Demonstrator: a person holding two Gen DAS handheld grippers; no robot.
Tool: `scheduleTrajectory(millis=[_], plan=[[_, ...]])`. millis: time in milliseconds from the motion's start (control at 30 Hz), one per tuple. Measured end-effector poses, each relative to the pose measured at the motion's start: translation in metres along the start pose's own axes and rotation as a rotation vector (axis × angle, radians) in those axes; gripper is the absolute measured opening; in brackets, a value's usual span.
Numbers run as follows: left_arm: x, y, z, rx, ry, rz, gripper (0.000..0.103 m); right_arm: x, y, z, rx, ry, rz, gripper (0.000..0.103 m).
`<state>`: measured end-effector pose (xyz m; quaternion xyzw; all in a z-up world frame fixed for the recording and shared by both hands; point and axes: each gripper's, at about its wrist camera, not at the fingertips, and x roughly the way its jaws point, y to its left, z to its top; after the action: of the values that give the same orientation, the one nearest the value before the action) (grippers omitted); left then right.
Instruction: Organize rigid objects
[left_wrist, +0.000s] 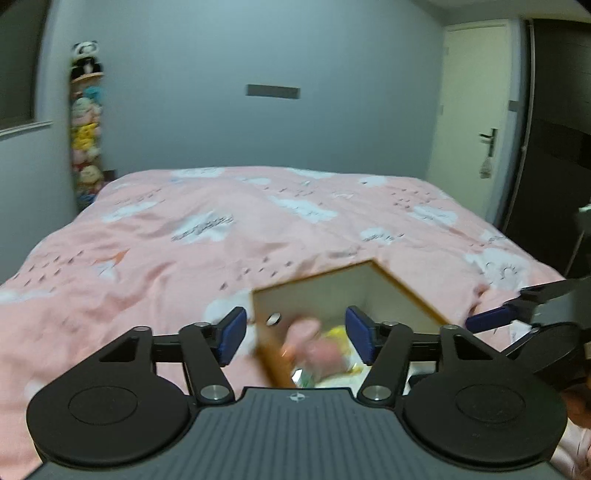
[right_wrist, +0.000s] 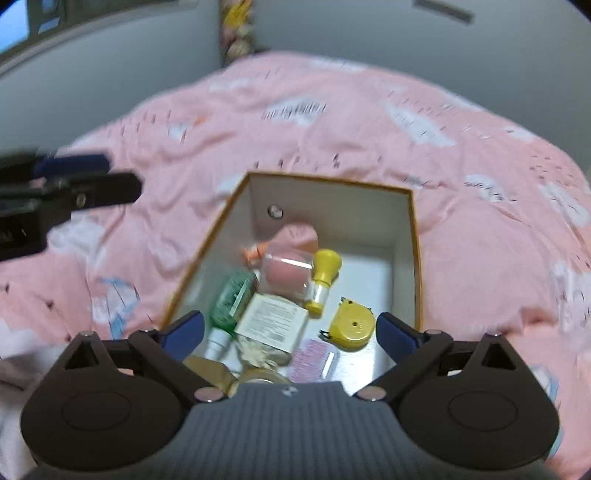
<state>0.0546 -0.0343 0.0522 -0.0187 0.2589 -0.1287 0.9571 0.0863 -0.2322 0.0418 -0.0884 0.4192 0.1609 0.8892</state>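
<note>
From the left wrist: left gripper (left_wrist: 295, 334) with jaws apart and nothing between the blue pads, hovering over a bed (left_wrist: 184, 236) spread with a pink cloud-print cover. Just ahead, an open cardboard box (left_wrist: 402, 295) resting on the cover, gold-edged rim, white inside, contents blurred into pink and yellow shapes. At the right edge, part of the right gripper (left_wrist: 491, 317), one blue pad showing beside the box. Farther back, a grey wall, a white door (left_wrist: 476, 110) with a lever handle, and a column of plush toys (left_wrist: 86, 122) in the left corner. From the right wrist: right gripper (right_wrist: 290, 334) spread wide, empty, pointing steeply down into the same box (right_wrist: 413, 240). Inside, lying together on the white floor: a yellow tape measure (right_wrist: 352, 325) near the right finger, a yellow-capped small bottle (right_wrist: 321, 280), a pink item in a clear packet (right_wrist: 286, 275), a green bottle (right_wrist: 229, 299), a white labelled packet (right_wrist: 271, 319), a pink card (right_wrist: 314, 360). At the left edge, the left gripper (right_wrist: 74, 181), well apart from the box, above the cover.
</note>
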Motion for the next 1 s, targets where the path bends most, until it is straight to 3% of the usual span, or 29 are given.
scheduleTrajectory(millis=[133,300,367,567,1000], plan=[[-0.012,0.004,-0.023,-0.004,0.045,0.045,0.084,-0.01,0.022,-0.028,0.086,-0.072,-0.035,0.1],[-0.019,0.015,-0.043,-0.023,0.09,0.074,0.089,-0.007,0.041,-0.051,0.133,-0.087,-0.087,0.1],[-0.021,0.022,-0.052,-0.064,0.127,0.1,0.098,-0.004,0.046,-0.056,0.131,-0.091,-0.107,0.1],[-0.014,0.031,-0.069,-0.112,0.207,0.123,0.1,0.001,0.056,-0.062,0.142,-0.092,-0.145,0.1],[-0.018,0.026,-0.066,-0.096,0.191,0.154,0.1,0.009,0.053,-0.062,0.175,-0.056,-0.125,0.1]])
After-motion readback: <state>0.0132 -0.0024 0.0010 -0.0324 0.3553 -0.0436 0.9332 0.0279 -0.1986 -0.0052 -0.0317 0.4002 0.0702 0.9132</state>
